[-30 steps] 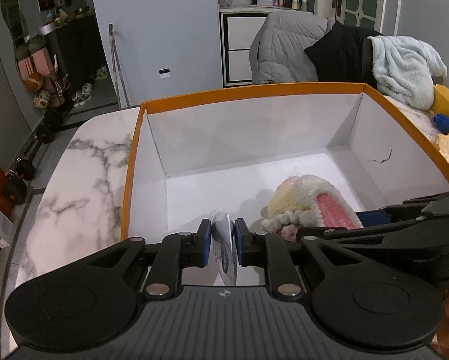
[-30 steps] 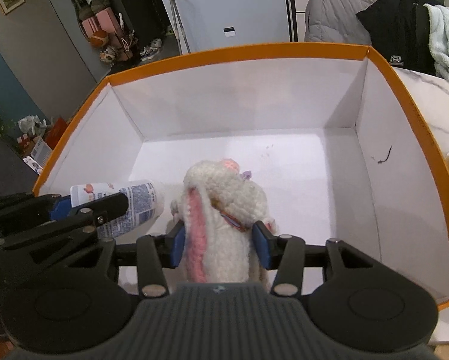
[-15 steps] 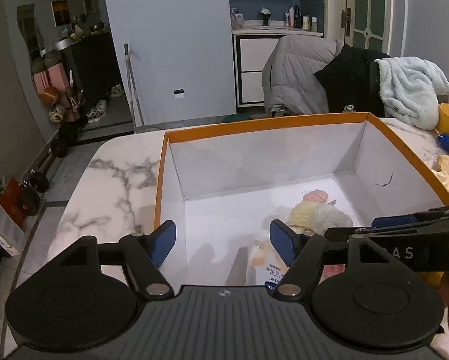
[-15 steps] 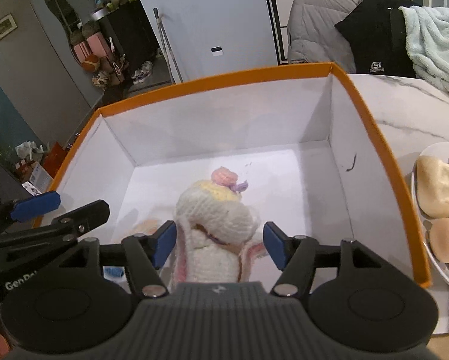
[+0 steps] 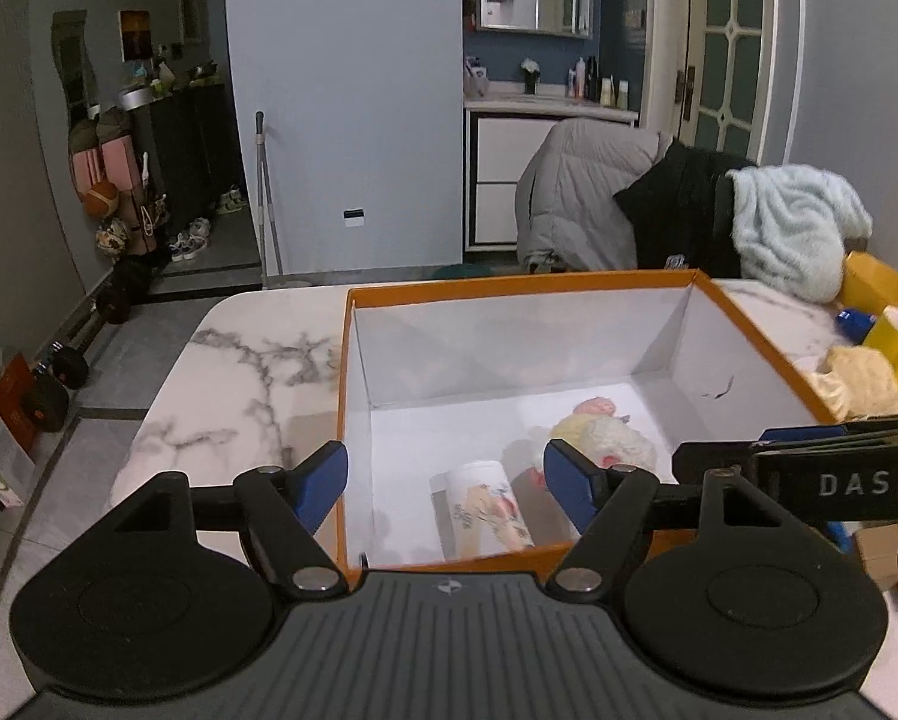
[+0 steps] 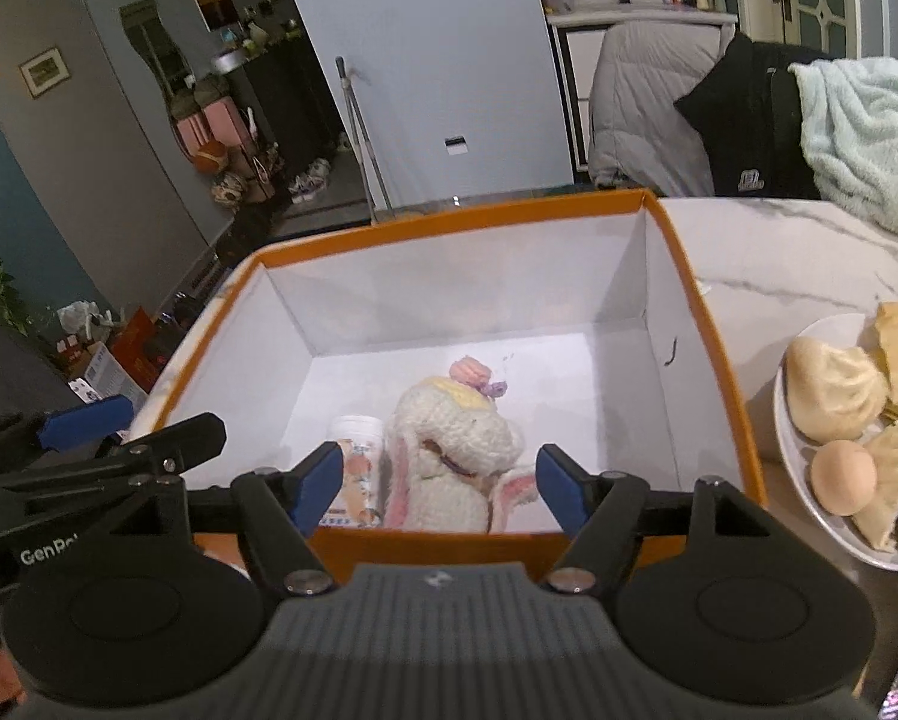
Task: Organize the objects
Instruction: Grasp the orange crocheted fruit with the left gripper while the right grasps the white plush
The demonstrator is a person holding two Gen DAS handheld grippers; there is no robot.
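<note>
Room: dim home interior, blue-grey walls, coats draped on a chair behind a marble table point(image 5: 233, 396) with grey veining.
Box: orange-rimmed cardboard box point(image 5: 508, 285) with plain white inner walls, standing on the table; its open top faces up, so things can be dropped in from above.
Bottle: small white cylinder point(image 5: 487, 510) with a printed label, lying on its side on the box floor near the front wall. It looks hard and smooth, so lying down it may roll.
Bunny: knitted plush bunny point(image 6: 454, 450), cream yarn with pink ear linings and a pink tuft on top, soft and lumpy. It lies in the box just right of the bottle, apparently touching it.
Left gripper: left gripper point(image 5: 446, 480) hovers above the front rim of the box, jaws spread wide with blue pads, nothing between them.
Right gripper: right gripper point(image 6: 431, 489) is likewise released and holds nothing, poised over the front rim with the bunny seen beyond its gap.
Plate: white plate point(image 6: 790, 480) right of the box, with steamed buns and an egg; food, so I judge it is not meant for the box.
Progress: two items are already stowed; other clutter at the table's far right may be next.
</note>
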